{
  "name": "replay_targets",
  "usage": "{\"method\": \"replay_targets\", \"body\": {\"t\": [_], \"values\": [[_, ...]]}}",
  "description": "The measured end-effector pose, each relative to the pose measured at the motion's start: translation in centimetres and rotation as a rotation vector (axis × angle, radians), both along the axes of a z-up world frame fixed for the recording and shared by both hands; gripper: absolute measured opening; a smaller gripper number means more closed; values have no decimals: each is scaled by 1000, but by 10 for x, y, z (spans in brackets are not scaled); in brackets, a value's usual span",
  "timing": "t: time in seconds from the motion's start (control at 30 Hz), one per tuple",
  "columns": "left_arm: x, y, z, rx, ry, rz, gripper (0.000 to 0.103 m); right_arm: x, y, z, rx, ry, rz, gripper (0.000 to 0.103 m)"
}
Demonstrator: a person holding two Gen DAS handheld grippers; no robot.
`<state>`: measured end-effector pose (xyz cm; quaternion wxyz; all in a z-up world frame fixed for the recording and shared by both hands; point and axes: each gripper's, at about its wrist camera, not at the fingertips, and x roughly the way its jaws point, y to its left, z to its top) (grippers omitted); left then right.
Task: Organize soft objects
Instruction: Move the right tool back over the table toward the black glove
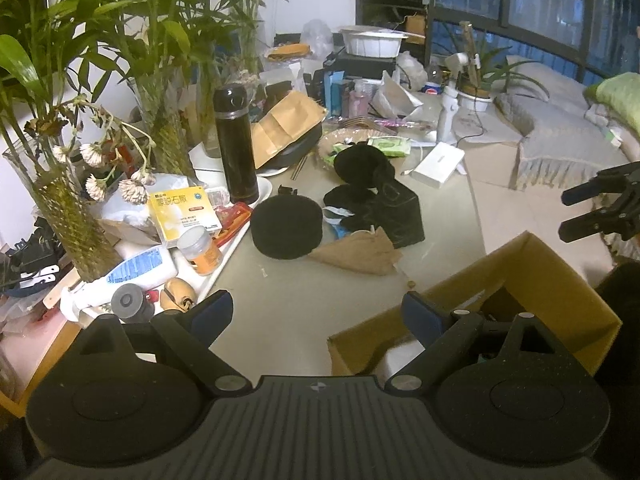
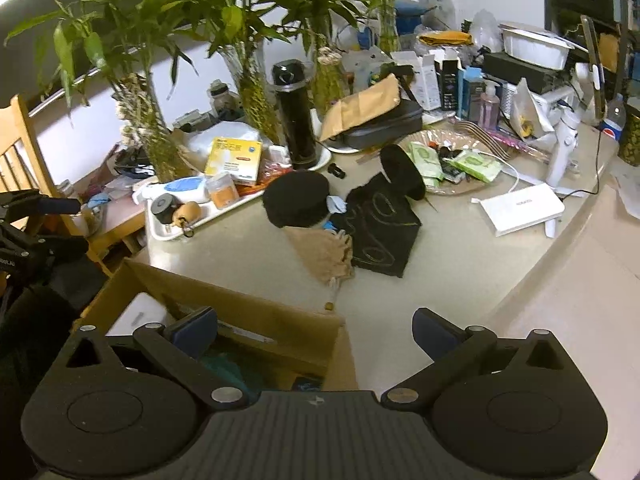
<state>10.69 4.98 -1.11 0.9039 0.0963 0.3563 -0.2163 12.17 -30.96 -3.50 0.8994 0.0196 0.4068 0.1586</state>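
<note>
Soft items lie in a heap mid-table: a round black foam pad [image 1: 286,227] [image 2: 297,198], a tan cloth pouch [image 1: 360,254] [image 2: 325,254], a black fabric bag with yellow stitching [image 1: 394,212] [image 2: 382,230] and another black round pad [image 1: 362,164] [image 2: 402,172]. An open cardboard box [image 1: 532,280] [image 2: 240,308] sits at the table's near edge. My left gripper [image 1: 318,312] hovers open over bare tabletop beside the box, nothing between its fingers. My right gripper [image 2: 316,332] is open above the box's corner, empty; it also shows at the right edge of the left wrist view [image 1: 600,208].
A black thermos [image 1: 235,144] [image 2: 295,114], bamboo vases [image 1: 64,208], a white tray [image 2: 192,222] of bottles and a yellow medicine box [image 1: 184,216] crowd the left. A white flat box [image 1: 438,164] [image 2: 520,208], wipes packets [image 2: 476,166] and clutter stand behind. A wooden chair [image 2: 20,148] is far left.
</note>
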Motion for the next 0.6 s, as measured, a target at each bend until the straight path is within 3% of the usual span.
{"method": "replay_targets", "body": {"t": [0.23, 0.6], "values": [[20, 1, -11, -28, 1, 29, 93, 14, -12, -14, 13, 19, -37, 103], [41, -9, -24, -58, 21, -26, 93, 34, -20, -37, 21, 22, -74, 103]]}}
